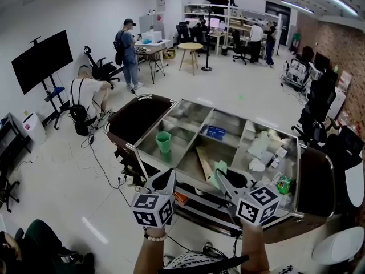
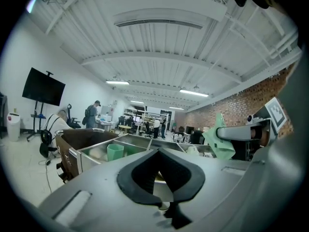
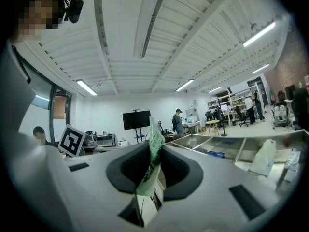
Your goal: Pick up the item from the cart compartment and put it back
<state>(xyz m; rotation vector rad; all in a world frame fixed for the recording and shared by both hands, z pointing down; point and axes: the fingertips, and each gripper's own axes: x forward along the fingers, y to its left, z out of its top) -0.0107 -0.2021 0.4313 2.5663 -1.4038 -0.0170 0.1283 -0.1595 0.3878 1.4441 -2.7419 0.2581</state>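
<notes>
My right gripper (image 1: pixel 220 176) is shut on a pale green packet (image 1: pixel 218 168) and holds it just above the front middle compartment of the steel cart (image 1: pixel 149 157). In the right gripper view the packet (image 3: pixel 152 158) stands upright, pinched between the black pads (image 3: pixel 179 170). The left gripper (image 1: pixel 169 174) hovers over the cart's front rim to the left, its jaws together with nothing in them. From the left gripper view the packet (image 2: pixel 220 142) shows at the right in the other gripper, and a green cup (image 2: pixel 115 152) stands in a compartment.
The compartments hold a green cup (image 1: pixel 163 141), a blue item (image 1: pixel 215 132), a wooden board (image 1: pixel 203 163) and white packs (image 1: pixel 263 147) at the right. One person (image 1: pixel 128 50) stands and another (image 1: pixel 86 96) crouches beyond the cart. A TV on a stand (image 1: pixel 41 59) is at the left.
</notes>
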